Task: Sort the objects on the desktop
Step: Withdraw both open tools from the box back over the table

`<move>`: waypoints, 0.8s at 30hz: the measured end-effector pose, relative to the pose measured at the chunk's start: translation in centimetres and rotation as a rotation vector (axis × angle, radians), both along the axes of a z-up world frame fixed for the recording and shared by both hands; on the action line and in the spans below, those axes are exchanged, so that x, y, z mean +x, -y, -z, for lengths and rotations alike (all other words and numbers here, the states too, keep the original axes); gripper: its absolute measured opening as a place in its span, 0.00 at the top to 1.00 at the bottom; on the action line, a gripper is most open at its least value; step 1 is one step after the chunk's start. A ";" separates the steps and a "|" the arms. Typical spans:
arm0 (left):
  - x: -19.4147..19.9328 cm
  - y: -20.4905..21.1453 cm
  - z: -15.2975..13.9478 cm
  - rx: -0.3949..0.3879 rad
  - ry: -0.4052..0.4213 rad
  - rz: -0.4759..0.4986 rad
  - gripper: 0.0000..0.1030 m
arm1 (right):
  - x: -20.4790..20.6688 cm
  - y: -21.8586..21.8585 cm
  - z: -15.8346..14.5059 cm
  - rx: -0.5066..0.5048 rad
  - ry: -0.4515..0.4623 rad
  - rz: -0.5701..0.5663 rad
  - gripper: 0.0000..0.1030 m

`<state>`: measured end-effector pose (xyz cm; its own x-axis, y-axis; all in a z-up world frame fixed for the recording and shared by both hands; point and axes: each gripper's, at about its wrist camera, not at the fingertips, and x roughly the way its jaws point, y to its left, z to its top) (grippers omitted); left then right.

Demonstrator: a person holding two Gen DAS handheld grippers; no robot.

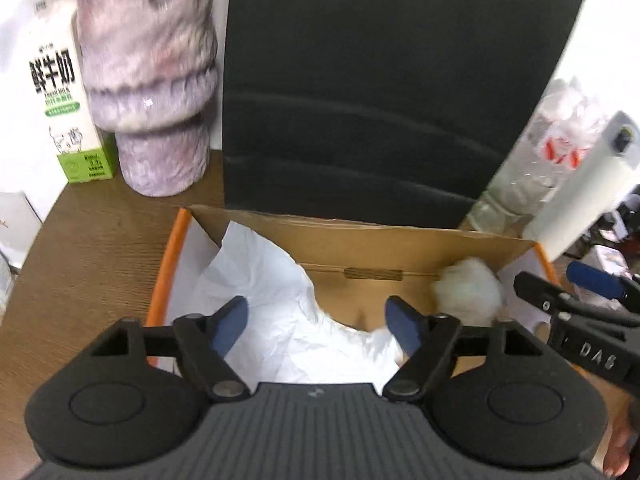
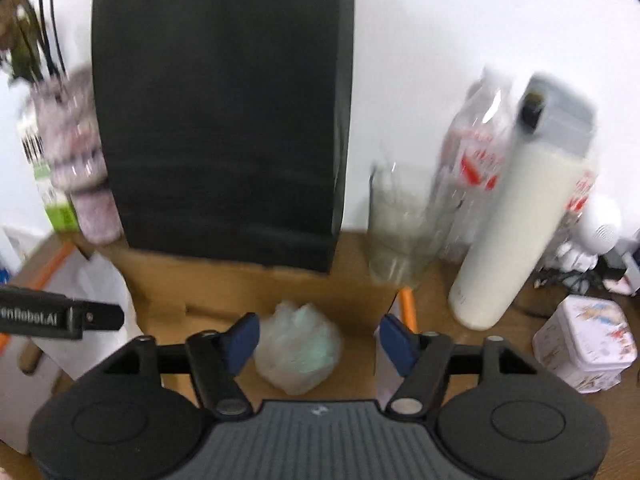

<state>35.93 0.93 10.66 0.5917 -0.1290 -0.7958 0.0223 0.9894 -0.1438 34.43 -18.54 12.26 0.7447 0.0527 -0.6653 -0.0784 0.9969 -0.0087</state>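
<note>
Tongs (image 1: 316,330) (image 2: 319,344) both released, empty | box (image 1: 400,248) near wall hidden | ball (image 2: 298,346) blurred

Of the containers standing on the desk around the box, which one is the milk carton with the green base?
The milk carton, standing far left beside the mottled purple tumbler. Its printed white panel and green base set it apart from the white bottle on the right.

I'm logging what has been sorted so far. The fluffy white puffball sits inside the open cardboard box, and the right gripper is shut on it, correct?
Not quite. The fluffy white puffball does sit inside the open cardboard box, but the right gripper is open: in the right wrist view its blue pads stand apart, clear of the ball on both sides.
</note>
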 end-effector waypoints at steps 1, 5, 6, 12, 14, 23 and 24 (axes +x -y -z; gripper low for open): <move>-0.9 -0.2 -0.5 -0.005 0.009 -0.009 0.13 | -0.6 0.1 -0.7 0.004 0.009 0.004 0.30; -6.3 -0.8 -2.4 0.042 0.042 -0.043 0.10 | -4.4 0.7 -2.5 0.037 -0.004 -0.003 0.23; -8.5 -1.0 -2.9 0.047 0.070 -0.046 0.08 | -5.8 0.8 -2.8 0.047 -0.002 -0.003 0.23; -25.1 -2.3 -3.0 -0.048 0.269 0.018 0.00 | -19.5 1.7 -2.6 0.087 0.089 -0.033 0.17; -29.7 -2.4 -1.3 -0.050 0.278 0.008 0.00 | -25.4 1.7 -1.7 0.105 0.131 -0.025 0.13; -42.1 -0.8 7.0 0.129 0.366 -0.012 0.00 | -41.4 -1.2 6.1 0.041 0.150 -0.042 0.07; -42.4 -0.5 7.4 0.157 0.347 -0.015 0.00 | -42.2 -1.6 6.7 0.026 0.141 -0.039 0.07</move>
